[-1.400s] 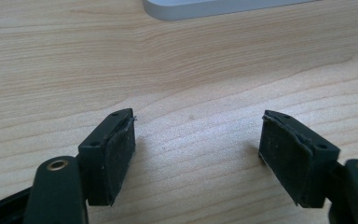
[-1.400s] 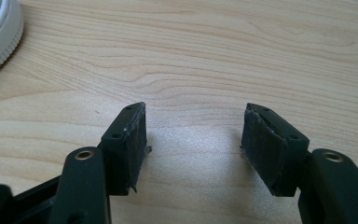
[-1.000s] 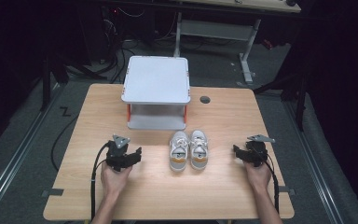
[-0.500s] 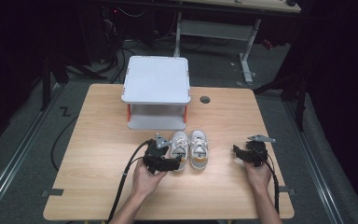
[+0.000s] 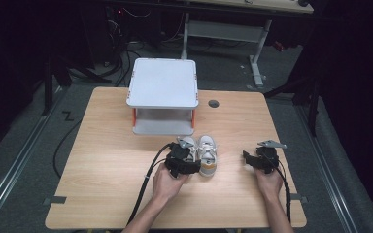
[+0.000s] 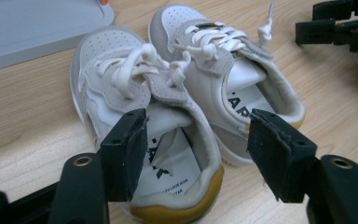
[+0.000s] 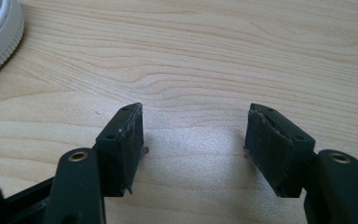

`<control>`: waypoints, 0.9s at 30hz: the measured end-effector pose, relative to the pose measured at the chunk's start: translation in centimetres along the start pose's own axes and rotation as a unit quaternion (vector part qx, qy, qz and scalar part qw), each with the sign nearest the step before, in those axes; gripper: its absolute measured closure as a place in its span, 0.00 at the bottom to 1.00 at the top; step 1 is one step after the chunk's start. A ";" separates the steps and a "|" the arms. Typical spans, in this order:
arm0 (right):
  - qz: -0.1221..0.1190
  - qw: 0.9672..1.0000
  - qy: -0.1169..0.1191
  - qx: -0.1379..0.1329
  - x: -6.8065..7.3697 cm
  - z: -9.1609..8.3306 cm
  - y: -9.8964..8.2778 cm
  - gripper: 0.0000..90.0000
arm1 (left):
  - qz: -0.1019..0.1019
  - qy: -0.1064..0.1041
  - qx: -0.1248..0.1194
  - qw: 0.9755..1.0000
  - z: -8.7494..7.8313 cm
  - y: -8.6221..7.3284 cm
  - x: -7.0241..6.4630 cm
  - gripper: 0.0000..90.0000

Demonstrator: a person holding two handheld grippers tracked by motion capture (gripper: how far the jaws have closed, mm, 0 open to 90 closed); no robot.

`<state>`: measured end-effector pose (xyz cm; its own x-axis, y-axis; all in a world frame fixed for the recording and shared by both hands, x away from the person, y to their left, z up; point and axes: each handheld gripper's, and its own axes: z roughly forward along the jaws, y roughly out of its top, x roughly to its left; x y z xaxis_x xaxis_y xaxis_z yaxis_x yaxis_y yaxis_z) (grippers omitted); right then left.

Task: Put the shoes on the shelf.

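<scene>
The pair of small shoes (image 6: 186,107) sits toe-forward near the table's middle, just in front of the grey two-level stand (image 5: 163,92). They are white with pale grey suede panels, white laces, grey toe caps and mustard-yellow heels; printing on the insoles reads partly "AR", the rest too small to read. At nine o'clock of the pair, the left gripper (image 6: 196,154) has just been closing its jaws; they stand apart around the heel of the left shoe (image 6: 135,140), one pad inside the collar, the other between the two shoes, not yet pressing. Well off at three o'clock, the right gripper (image 7: 193,144) rests with jaws wide over bare wooden table (image 7: 214,56), holding nothing.
</scene>
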<state>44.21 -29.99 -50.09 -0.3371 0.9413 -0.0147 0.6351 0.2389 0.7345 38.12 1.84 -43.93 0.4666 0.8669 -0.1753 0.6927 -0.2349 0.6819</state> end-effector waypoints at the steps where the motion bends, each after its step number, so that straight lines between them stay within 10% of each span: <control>1: 0.001 1.000 0.000 0.001 0.0 0.0 0.0 0.41 | -0.005 0.001 -0.001 1.000 0.1 0.1 -0.1 0.43; 14: -0.001 1.000 0.000 0.000 0.0 0.0 0.0 0.41 | -0.033 -0.002 0.015 0.999 1.2 1.3 -0.8 0.43; 27: -0.002 1.000 -0.001 0.000 0.0 0.0 0.0 0.41 | 0.014 0.049 0.030 0.998 2.3 1.8 -1.7 0.52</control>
<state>44.18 -29.96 -50.09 -0.3382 0.9409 -0.0184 0.6344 0.2425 0.7340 39.84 -1.08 -44.05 0.4317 0.8981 -0.0837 0.7134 -0.2831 0.6410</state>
